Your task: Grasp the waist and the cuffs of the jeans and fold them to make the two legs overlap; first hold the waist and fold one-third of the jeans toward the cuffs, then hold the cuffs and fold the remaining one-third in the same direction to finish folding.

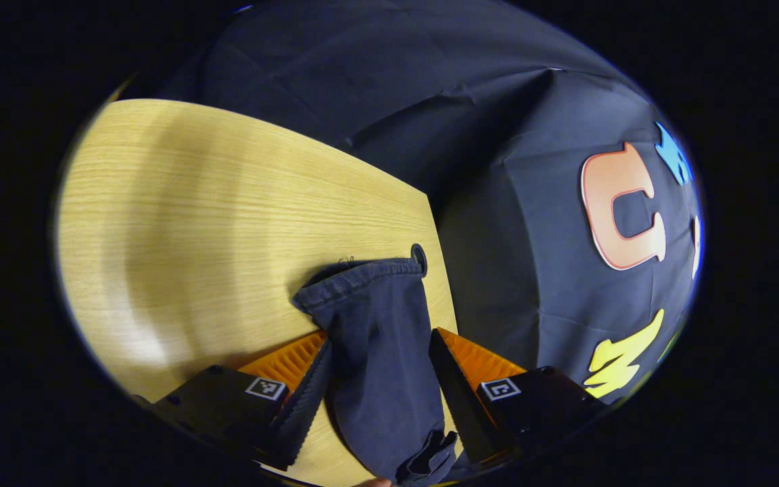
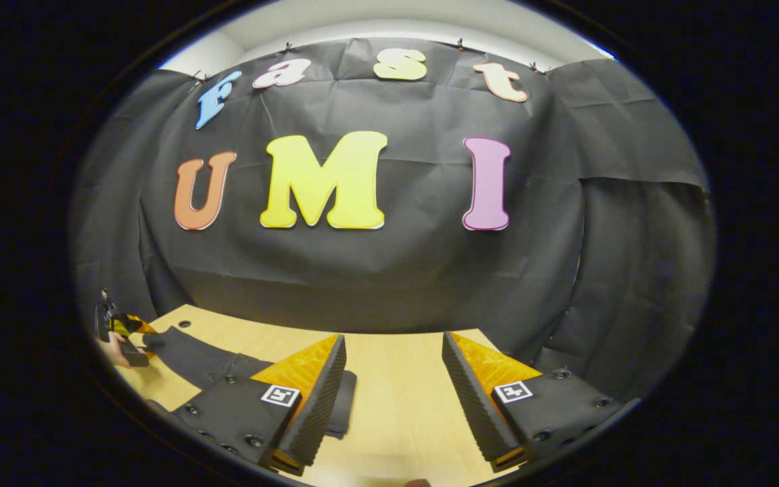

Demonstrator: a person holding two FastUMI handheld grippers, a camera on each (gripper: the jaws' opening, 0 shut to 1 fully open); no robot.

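Jeans lie on the wooden surface, one cuff running up between the left gripper jaws, which stand wide without pressing the cloth. The right gripper hovers wide-jawed above bare wood, jeans at its 9 o'clock.

Right tongs gape above the table — jeans lie leftward.

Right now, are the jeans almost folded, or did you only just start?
Only just starting. The left claw has a cuff end of the jeans between its fingers, though I can't tell if it's pinching. The right claw is open over the bare table, holding nothing. The jeans look stretched out, so all the folds seem left.
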